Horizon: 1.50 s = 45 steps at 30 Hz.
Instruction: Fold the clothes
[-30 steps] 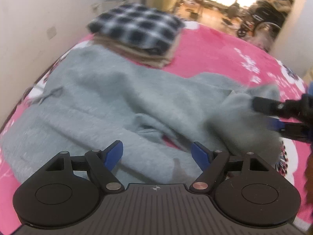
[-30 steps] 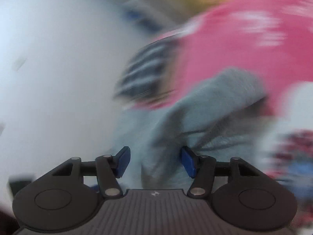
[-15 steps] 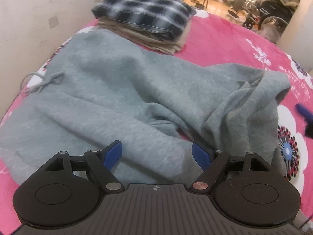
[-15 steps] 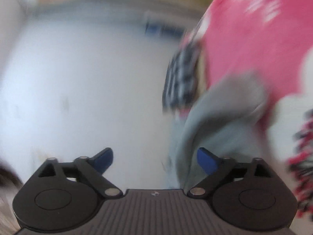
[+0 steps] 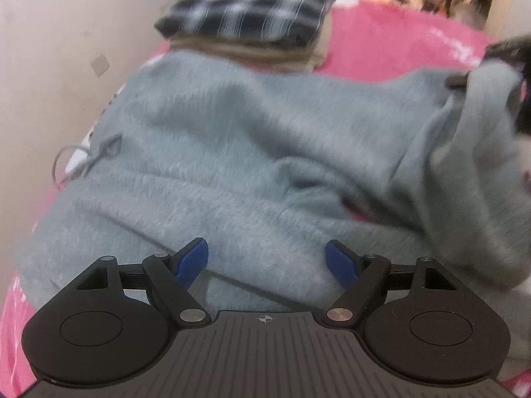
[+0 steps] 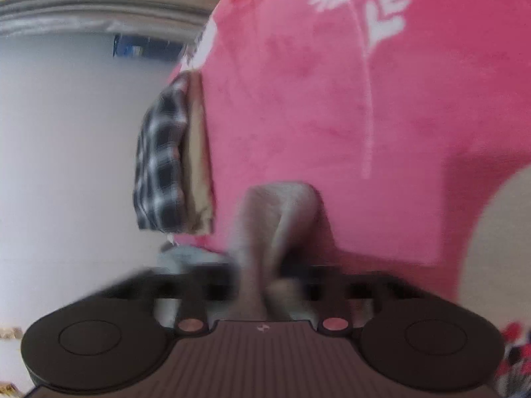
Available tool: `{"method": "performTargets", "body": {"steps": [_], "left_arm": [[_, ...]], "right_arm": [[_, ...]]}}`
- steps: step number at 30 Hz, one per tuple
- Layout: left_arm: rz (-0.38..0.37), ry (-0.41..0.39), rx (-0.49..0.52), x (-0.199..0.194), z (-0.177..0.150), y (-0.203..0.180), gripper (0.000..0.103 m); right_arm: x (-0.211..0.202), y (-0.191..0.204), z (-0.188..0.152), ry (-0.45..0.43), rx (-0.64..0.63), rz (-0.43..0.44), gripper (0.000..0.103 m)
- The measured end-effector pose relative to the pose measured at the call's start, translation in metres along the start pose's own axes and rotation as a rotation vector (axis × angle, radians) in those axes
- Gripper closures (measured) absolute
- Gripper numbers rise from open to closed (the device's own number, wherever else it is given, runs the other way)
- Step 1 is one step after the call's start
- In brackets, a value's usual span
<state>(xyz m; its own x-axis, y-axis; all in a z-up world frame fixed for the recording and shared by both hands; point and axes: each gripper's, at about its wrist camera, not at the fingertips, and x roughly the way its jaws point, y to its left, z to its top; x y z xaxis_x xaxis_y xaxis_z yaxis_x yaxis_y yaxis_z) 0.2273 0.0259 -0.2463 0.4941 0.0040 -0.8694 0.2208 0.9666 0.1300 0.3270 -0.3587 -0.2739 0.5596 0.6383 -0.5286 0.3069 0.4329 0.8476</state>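
Observation:
A grey fleece garment [image 5: 252,152] lies spread and rumpled on the pink bed cover [image 5: 398,43]. My left gripper [image 5: 267,263] is open just above its near edge, holding nothing. My right gripper [image 6: 262,285] is shut on a bunched fold of the grey garment [image 6: 278,219], which sticks up between its blurred jaws. In the left wrist view the right gripper [image 5: 517,76] shows as a dark blur at the far right, with the garment's right edge lifted there.
A folded stack with a black-and-white plaid piece [image 5: 245,16] on beige ones sits at the head of the bed, also in the right wrist view [image 6: 159,162]. A pale wall [image 5: 49,49] runs along the left. A grey drawstring [image 5: 86,156] trails at the left.
My right gripper went from open to shut on the garment's right edge and lifted it. My left gripper dropped closer to the garment and stayed open.

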Motion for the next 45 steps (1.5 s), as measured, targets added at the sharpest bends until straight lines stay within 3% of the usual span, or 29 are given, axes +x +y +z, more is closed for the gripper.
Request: {"method": "performTargets", "body": {"steps": [3, 5, 8, 11, 13, 14, 16, 18, 21, 24, 25, 26, 27, 29, 31, 33, 38, 41, 42, 43, 44, 45], "left_arm": [[0.003, 0.003, -0.017, 0.001, -0.002, 0.004, 0.023], [0.007, 0.006, -0.019, 0.002, -0.004, 0.007, 0.023], [0.003, 0.018, -0.035, 0.004, -0.005, 0.012, 0.023], [-0.003, 0.026, -0.047, 0.004, -0.004, 0.017, 0.023], [-0.002, 0.028, -0.049, 0.004, -0.004, 0.020, 0.023], [-0.001, 0.029, -0.048, 0.005, -0.004, 0.021, 0.023], [-0.010, 0.038, -0.059, 0.007, -0.005, 0.024, 0.022], [-0.024, 0.047, -0.073, 0.010, -0.006, 0.027, 0.022], [-0.035, 0.043, -0.073, 0.009, -0.006, 0.030, 0.022], [-0.029, 0.011, -0.027, 0.000, -0.005, 0.026, 0.022], [-0.026, -0.001, -0.010, -0.003, -0.004, 0.024, 0.022], [-0.024, -0.012, 0.006, -0.006, -0.004, 0.022, 0.022], [-0.022, -0.023, 0.023, -0.009, -0.003, 0.021, 0.022], [-0.026, -0.048, 0.050, -0.015, -0.002, 0.017, 0.022], [-0.039, -0.060, 0.058, -0.015, 0.001, 0.015, 0.022], [-0.044, -0.069, 0.057, -0.014, 0.003, 0.013, 0.022], [-0.043, -0.100, 0.083, -0.004, 0.016, 0.007, 0.022], [-0.044, -0.109, 0.110, 0.012, 0.029, 0.002, 0.022], [-0.044, -0.095, 0.114, 0.019, 0.032, 0.001, 0.022], [-0.044, -0.076, 0.116, 0.027, 0.035, -0.001, 0.022], [-0.045, -0.062, 0.118, 0.032, 0.036, -0.001, 0.022], [-0.045, -0.049, 0.121, 0.036, 0.036, -0.001, 0.021]], "right_arm": [[-0.072, 0.026, 0.003, -0.240, -0.130, 0.095, 0.090], [-0.143, 0.042, -0.011, -0.438, -0.262, 0.077, 0.090], [-0.234, 0.039, -0.034, -0.685, -0.361, -0.066, 0.090], [-0.286, 0.002, -0.047, -0.863, -0.326, -0.336, 0.087], [-0.299, -0.034, -0.044, -0.908, -0.222, -0.553, 0.083], [-0.300, -0.054, -0.040, -0.904, -0.163, -0.670, 0.071], [-0.297, -0.098, -0.029, -0.869, -0.043, -0.907, 0.060], [-0.294, -0.123, -0.023, -0.802, 0.102, -1.068, 0.060], [-0.313, -0.114, -0.046, -0.917, 0.132, -1.019, 0.059], [-0.301, -0.056, -0.063, -1.018, -0.107, -0.940, 0.054], [-0.292, -0.037, -0.064, -1.005, -0.217, -0.896, 0.048], [-0.273, -0.020, -0.060, -0.923, -0.339, -0.827, 0.036], [-0.251, -0.005, -0.053, -0.812, -0.461, -0.745, 0.032], [-0.201, 0.023, -0.041, -0.568, -0.674, -0.574, 0.031], [-0.137, 0.041, -0.032, -0.303, -0.792, -0.432, 0.031], [-0.067, 0.058, -0.032, -0.126, -0.871, -0.336, 0.031], [0.052, 0.063, -0.021, 0.091, -0.953, -0.334, 0.035], [0.086, 0.059, -0.029, 0.208, -0.992, -0.353, 0.031], [0.087, 0.062, -0.034, 0.210, -1.031, -0.369, 0.031], [0.085, 0.066, -0.038, 0.203, -1.068, -0.379, 0.043], [0.083, 0.070, -0.042, 0.195, -1.106, -0.390, 0.070], [0.082, 0.074, -0.046, 0.188, -1.144, -0.400, 0.089]]}}
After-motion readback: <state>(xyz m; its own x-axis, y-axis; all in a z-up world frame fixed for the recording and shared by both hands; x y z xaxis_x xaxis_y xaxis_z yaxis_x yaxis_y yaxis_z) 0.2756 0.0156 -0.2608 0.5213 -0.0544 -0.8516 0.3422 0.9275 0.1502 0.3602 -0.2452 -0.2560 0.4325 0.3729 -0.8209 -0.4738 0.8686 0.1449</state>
